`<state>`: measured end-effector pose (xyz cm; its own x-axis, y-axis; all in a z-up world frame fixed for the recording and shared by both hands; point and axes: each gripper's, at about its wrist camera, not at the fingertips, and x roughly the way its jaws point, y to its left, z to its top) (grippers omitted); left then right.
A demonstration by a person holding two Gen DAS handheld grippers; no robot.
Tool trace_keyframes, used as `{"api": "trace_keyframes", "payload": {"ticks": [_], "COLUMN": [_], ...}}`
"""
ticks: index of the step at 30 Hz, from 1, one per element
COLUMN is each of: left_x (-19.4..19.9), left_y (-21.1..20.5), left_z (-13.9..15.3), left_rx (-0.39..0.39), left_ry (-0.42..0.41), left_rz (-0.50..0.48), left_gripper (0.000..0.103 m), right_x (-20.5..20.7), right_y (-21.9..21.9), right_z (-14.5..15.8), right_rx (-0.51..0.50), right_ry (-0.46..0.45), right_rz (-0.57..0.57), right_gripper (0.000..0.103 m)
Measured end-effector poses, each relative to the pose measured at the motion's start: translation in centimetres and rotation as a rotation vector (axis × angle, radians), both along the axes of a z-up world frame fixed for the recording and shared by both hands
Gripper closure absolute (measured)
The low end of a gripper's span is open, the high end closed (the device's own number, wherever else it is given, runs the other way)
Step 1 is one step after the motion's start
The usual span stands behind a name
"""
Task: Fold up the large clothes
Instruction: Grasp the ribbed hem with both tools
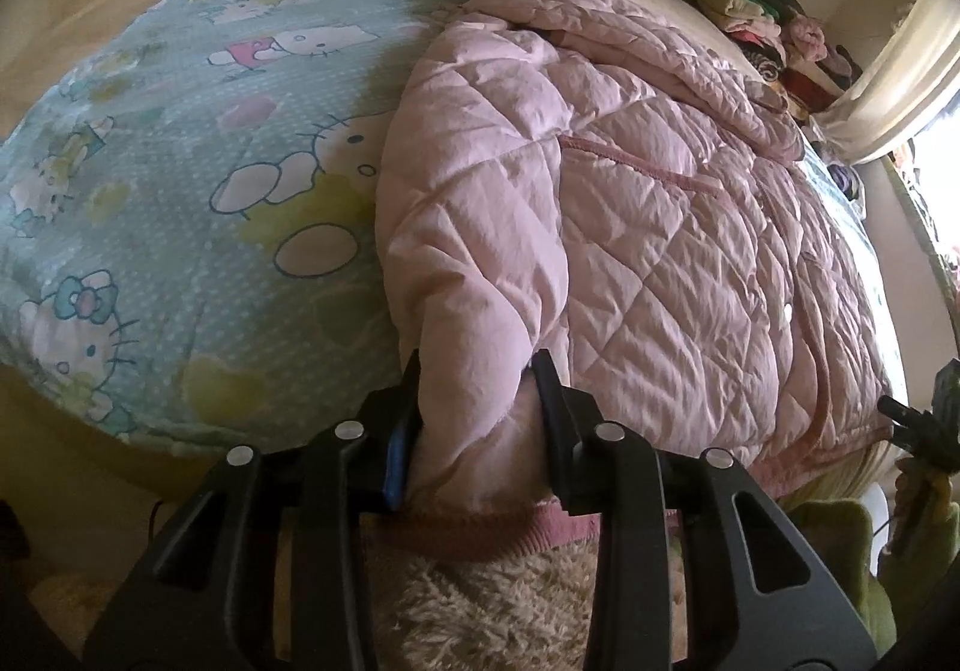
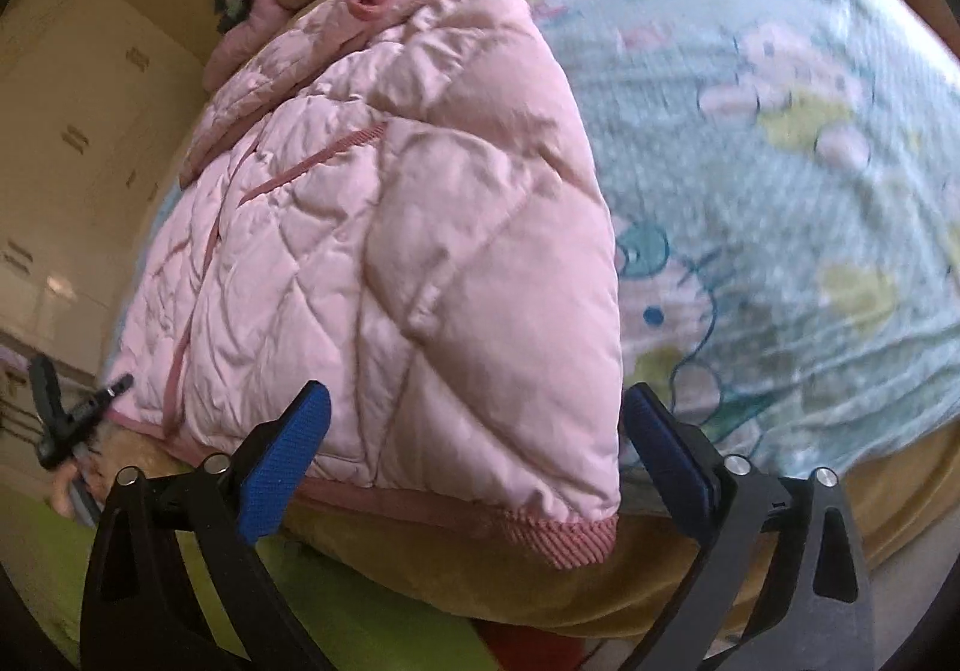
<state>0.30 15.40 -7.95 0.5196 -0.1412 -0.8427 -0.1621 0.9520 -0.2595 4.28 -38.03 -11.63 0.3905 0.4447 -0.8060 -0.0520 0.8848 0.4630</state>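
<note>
Jacket point(image 1: 600, 191), pink and quilted, lies spread along the bed's near edge, hem hanging just over it. Left gripper point(image 1: 477, 371) is pinched tight on the hem corner at that edge, padding bunched between its pads. Right gripper point(image 2: 474, 431) stands wide, blue pads straddling the other hem corner at the same edge, not pressing on it. So we're at the grasping step, I'd say: the right needs to close on that corner, then both lift the hem toward the collar, across the cartoon-print sheet point(image 1: 180, 191).
</note>
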Motion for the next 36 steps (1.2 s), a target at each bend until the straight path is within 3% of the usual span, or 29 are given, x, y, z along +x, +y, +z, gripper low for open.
{"api": "trace_keyframes", "payload": {"ticks": [2,3,4,5,9,10,13,15,19,22,24,26,29,36], "left_x": [-0.1,-0.2,-0.3,-0.3,-0.5,-0.4,-0.3,-0.1,0.3,0.5,0.5,0.4,0.6,1.4], "left_y": [0.1,0.2,0.3,0.5,1.1,1.2,1.4,1.5,0.8,-0.7,-1.6,-2.5,-2.9,-3.1], "left_z": [0.0,0.0,-0.1,-0.2,-0.7,-1.0,-1.2,-1.5,-1.9,-1.7,-1.4,-0.6,0.8,5.8], "left_rx": [0.003,0.003,0.002,0.004,-0.005,-0.009,-0.033,-0.054,-0.036,0.015,0.07,0.099,0.107,0.099], "left_ry": [0.002,0.005,0.01,0.016,0.037,0.047,0.049,0.058,0.092,0.077,0.067,0.024,-0.03,-0.168], "left_rz": [-0.002,0.001,0.005,0.012,0.038,0.044,0.038,0.03,-0.032,-0.085,-0.098,-0.121,-0.127,-0.124], "left_gripper": [0.071,0.068,0.058,0.05,0.034,0.024,0.023,0.024,0.034,0.059,0.066,0.081,0.088,0.091], "right_x": [-0.2,-0.3,-0.4,-0.4,-0.7,-0.8,-1.0,-1.2,-1.2,-1.2,-1.1,-0.7,-0.5,-0.1], "right_y": [-0.2,-0.4,-0.4,-0.5,-0.2,-0.1,0.0,0.1,0.0,-0.2,0.0,0.3,0.4,0.4], "right_z": [-0.4,-0.4,-0.4,-0.4,0.1,0.3,1.0,1.9,3.3,4.8,5.6,6.0,6.8,8.8], "right_rx": [0.019,0.022,0.034,0.054,0.055,0.056,0.087,0.1,0.138,0.166,0.163,0.168,0.164,0.161], "right_ry": [0.005,0.001,-0.003,-0.002,-0.025,-0.034,-0.067,-0.104,-0.156,-0.209,-0.237,-0.254,-0.282,-0.355], "right_rz": [-0.011,-0.01,-0.003,0.005,0.037,0.046,0.059,0.067,0.067,0.072,0.072,0.071,0.07,0.068], "right_gripper": [0.018,0.027,0.036,0.037,0.055,0.063,0.079,0.081,0.084,0.084,0.085,0.085,0.086,0.087]}}
